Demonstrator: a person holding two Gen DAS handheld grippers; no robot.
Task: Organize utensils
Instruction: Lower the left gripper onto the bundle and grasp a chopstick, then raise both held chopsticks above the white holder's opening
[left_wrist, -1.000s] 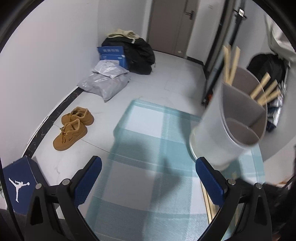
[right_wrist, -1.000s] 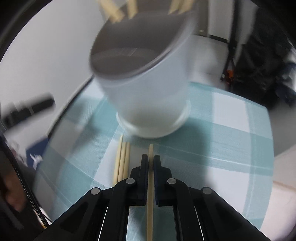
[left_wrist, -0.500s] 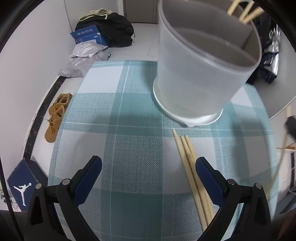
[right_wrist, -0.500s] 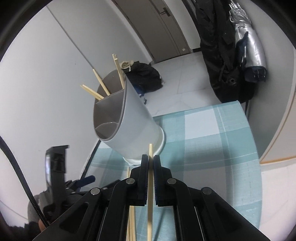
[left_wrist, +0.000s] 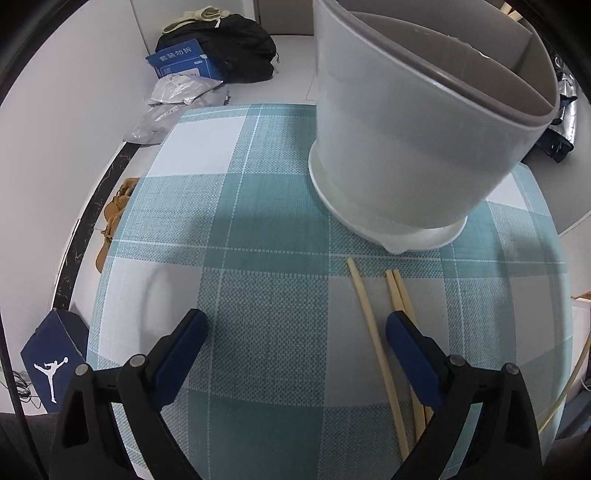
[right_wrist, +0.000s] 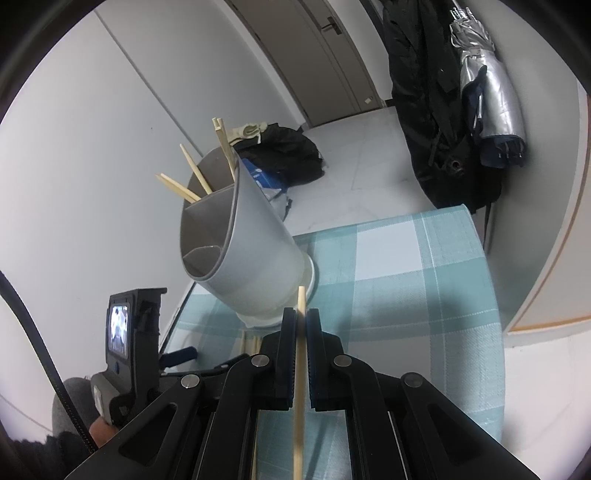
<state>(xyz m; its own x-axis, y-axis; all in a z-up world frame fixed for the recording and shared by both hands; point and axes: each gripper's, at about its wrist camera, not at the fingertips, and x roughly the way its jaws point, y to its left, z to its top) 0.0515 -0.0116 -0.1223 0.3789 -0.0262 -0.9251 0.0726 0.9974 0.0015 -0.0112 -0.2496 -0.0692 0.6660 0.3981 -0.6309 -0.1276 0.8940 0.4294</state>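
Checked cloth (left_wrist: 266, 236): your right gripper (right_wrist: 301, 326) pinches a chopstick (right_wrist: 299, 387); left gripper (left_wrist: 295, 332) spread, 3 loose chopsticks (left_wrist: 373, 332) btwn/by its right finger; holder (right_wrist: 251, 251) has sticks in back compartment.

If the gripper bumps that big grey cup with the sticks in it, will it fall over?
Probably not easily: the grey cup sits on a wide base on the checked cloth. A high bump could tip it, since it is tall and the chopsticks lean out. It looks like light plastic, so it might slide.
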